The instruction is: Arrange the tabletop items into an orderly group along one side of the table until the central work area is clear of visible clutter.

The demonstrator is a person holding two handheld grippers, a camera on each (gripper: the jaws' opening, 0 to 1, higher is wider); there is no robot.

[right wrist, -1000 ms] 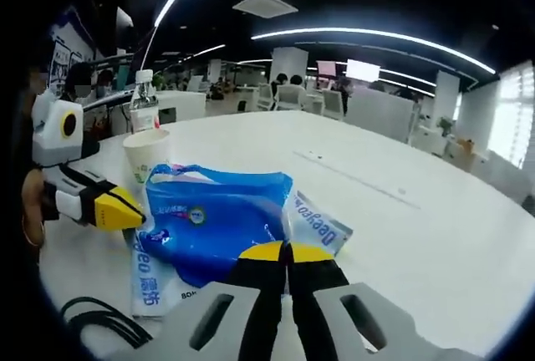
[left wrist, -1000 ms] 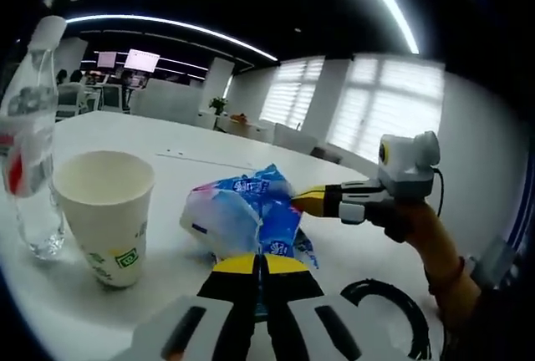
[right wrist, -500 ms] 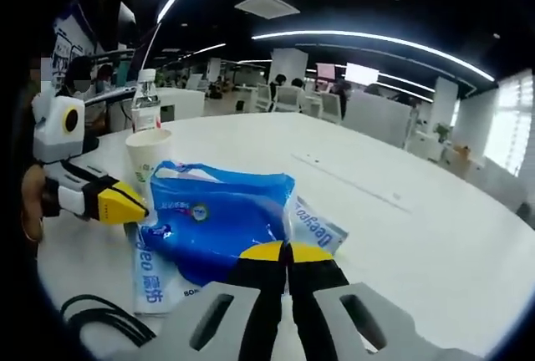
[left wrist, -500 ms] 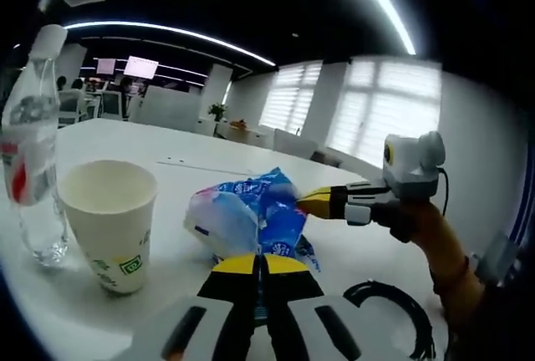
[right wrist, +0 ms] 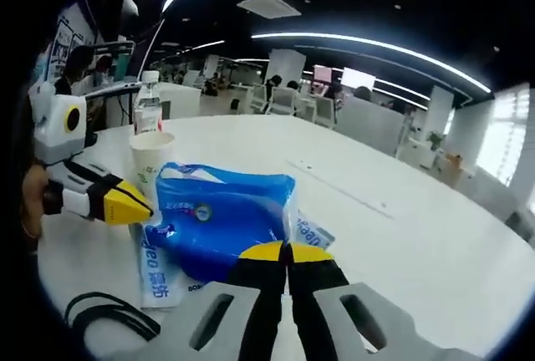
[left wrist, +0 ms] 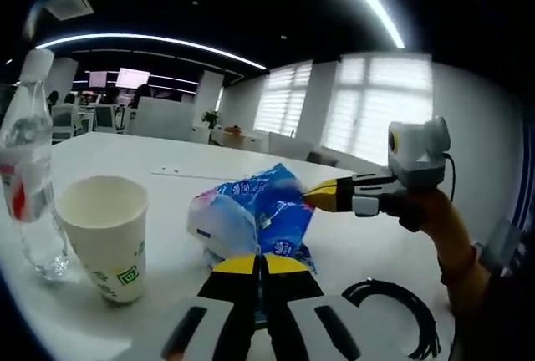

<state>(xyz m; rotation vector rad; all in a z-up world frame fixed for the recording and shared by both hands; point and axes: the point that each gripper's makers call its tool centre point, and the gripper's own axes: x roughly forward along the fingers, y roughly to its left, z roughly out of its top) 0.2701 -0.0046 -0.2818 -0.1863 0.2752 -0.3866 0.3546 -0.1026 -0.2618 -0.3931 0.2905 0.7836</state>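
A blue plastic tissue pack lies crumpled between both grippers, with a white-and-blue printed wrapper under it. My left gripper is shut on its near edge. In the right gripper view the same gripper comes in from the left, its yellow tip at the pack's corner. My right gripper is shut on the pack's opposite edge, and in the left gripper view that gripper pinches the pack's right side. A white paper cup stands upright beside a clear water bottle.
A coiled black cable lies on the white table close to the pack. The table stretches wide and bare beyond the pack. Office desks, chairs and screens stand far behind.
Both grippers keep their hold on the tissue pack. Both views have shifted a little, so the cup and bottle sit further left in the left gripper view.
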